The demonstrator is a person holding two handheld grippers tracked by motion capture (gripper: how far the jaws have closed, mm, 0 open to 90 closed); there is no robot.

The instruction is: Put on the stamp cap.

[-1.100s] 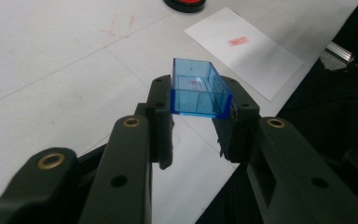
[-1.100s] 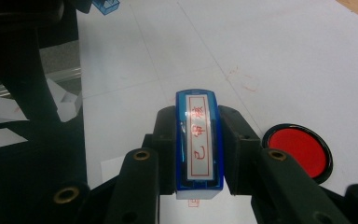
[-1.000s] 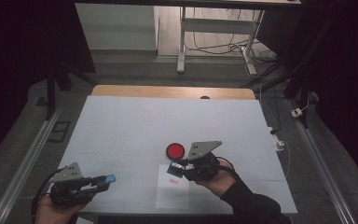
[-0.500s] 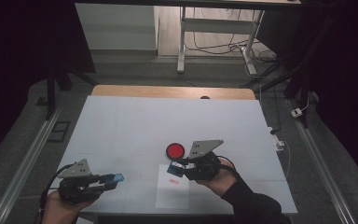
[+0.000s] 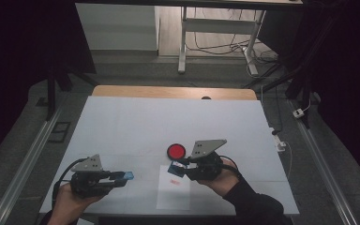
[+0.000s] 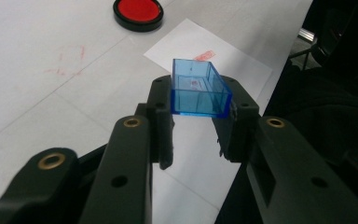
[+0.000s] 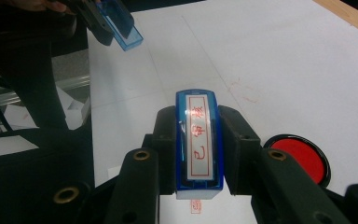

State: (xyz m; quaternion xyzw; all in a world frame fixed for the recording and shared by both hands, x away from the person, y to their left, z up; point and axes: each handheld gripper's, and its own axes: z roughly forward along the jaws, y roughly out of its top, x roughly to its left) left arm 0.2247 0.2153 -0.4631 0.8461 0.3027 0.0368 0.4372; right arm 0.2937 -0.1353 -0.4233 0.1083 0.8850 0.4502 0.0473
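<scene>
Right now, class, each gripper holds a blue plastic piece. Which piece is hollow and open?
The cap in the left gripper: a clear, empty blue shell, open end outward. The stamp in the right gripper is solid, with a red-lettered label.

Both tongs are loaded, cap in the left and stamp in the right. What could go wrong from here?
1. The cap sits at the very tips of the left tongs, so it may slip or twist during capping.
2. The stamp face is exposed; a brush could smear ink on the paper beside the print.
3. The open ink pad lies near the right tongs and could be knocked.
</scene>
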